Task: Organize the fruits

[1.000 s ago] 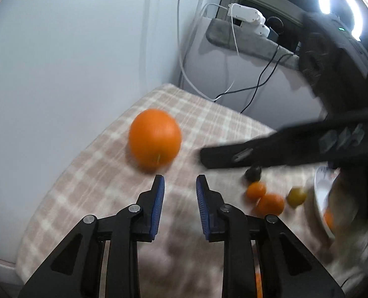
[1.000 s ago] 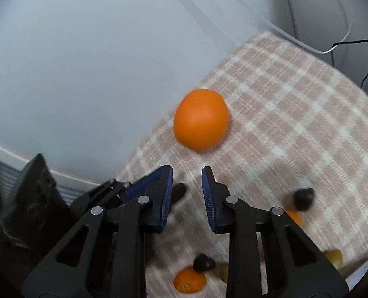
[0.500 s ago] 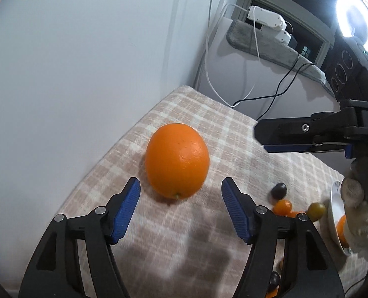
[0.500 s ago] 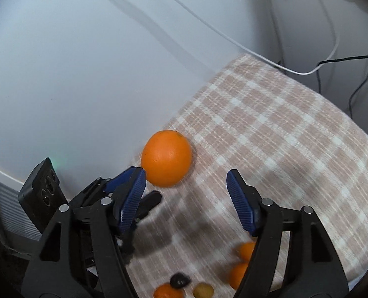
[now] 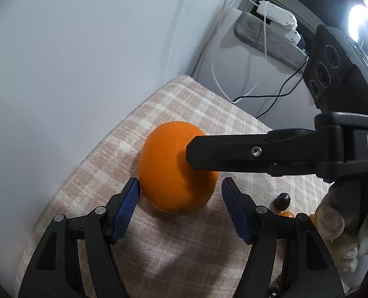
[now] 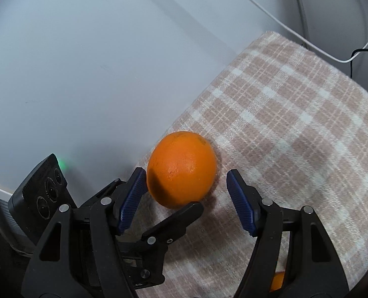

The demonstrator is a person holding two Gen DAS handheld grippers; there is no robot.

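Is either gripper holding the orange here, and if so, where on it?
Nothing is held. Both the left gripper and right gripper stand open around the orange, which rests on the checked cloth.

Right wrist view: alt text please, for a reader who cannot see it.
A large orange sits on a checked cloth by a white wall, just ahead of the open right gripper, unheld. The left gripper reaches in from below.

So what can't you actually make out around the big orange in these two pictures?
- Left wrist view: the right gripper's finger covers part of the orange.
- Left wrist view: small fruits are half hidden behind a left finger.
- Right wrist view: an orange fruit is cut off by the right gripper's frame.
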